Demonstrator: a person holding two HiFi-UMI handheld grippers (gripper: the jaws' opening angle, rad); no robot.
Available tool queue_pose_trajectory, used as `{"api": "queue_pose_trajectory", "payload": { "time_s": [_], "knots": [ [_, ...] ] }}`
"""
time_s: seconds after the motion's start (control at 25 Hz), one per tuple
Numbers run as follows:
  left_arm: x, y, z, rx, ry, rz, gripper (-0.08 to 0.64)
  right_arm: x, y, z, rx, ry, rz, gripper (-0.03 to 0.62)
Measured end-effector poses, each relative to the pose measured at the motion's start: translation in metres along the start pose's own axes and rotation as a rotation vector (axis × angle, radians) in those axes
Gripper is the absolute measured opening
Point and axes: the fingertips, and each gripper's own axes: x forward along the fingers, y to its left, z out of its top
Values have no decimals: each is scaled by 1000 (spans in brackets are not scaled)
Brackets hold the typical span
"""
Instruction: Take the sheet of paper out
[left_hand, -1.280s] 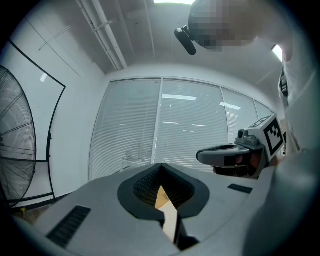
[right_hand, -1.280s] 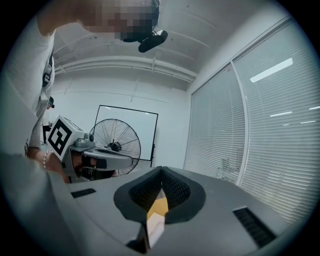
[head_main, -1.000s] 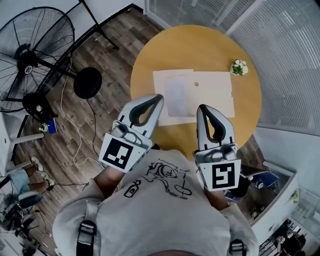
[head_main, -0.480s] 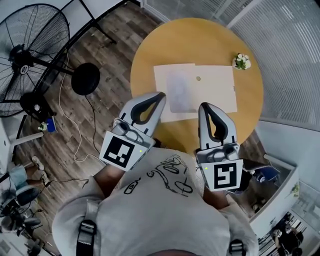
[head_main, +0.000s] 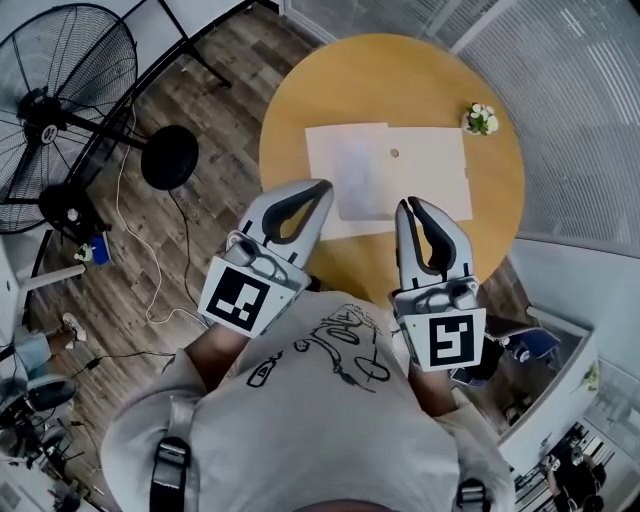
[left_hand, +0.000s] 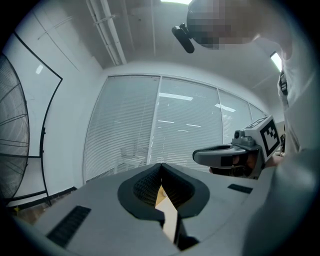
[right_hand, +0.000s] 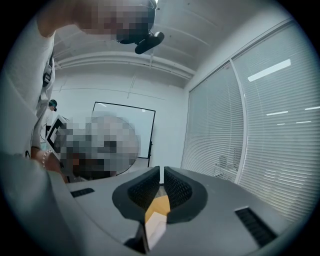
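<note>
I am holding both hand-held grippers over the near edge of the table (head_main: 300, 110). The left hand-held gripper (head_main: 320, 188) is showing its jaws together. The right hand-held gripper (head_main: 408, 206) has just been opening its jaws slightly, with nothing between them. The sheet of paper (head_main: 358, 185) is lying on the envelope (head_main: 430, 170), just ahead, between the two tips and untouched.

Round wooden tabletop (head_main: 300, 110) w/ small white flower pot (head_main: 481, 119) near its far right edge. Left of it, on wood-plank floor (head_main: 230, 70): big black pedestal fan (head_main: 60, 110), black round base (head_main: 169, 164) just beside, thin pale cable (head_main: 150, 270) trailing twd bottom, small blue item (head_main: 99, 249) below fan. White blinds (head_main: 590, 130) along right side.
</note>
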Motion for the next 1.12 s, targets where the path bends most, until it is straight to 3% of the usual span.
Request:
{"api": "queue_pose_trajectory", "payload": {
  "time_s": [0.24, 0.36, 1.12],
  "knots": [
    [-3, -11, 0, 7, -2, -7, 21, -3, -5, -22, -14, 35, 12, 49],
    [-5, -10, -1, 8, 0, -7, 21, 0, -8, -49, -46, 139, 24, 57],
    [-5, 1, -1, 10, -1, 9, 21, 53, -32, -196, 5, 377, 71, 107]
  ]
}}
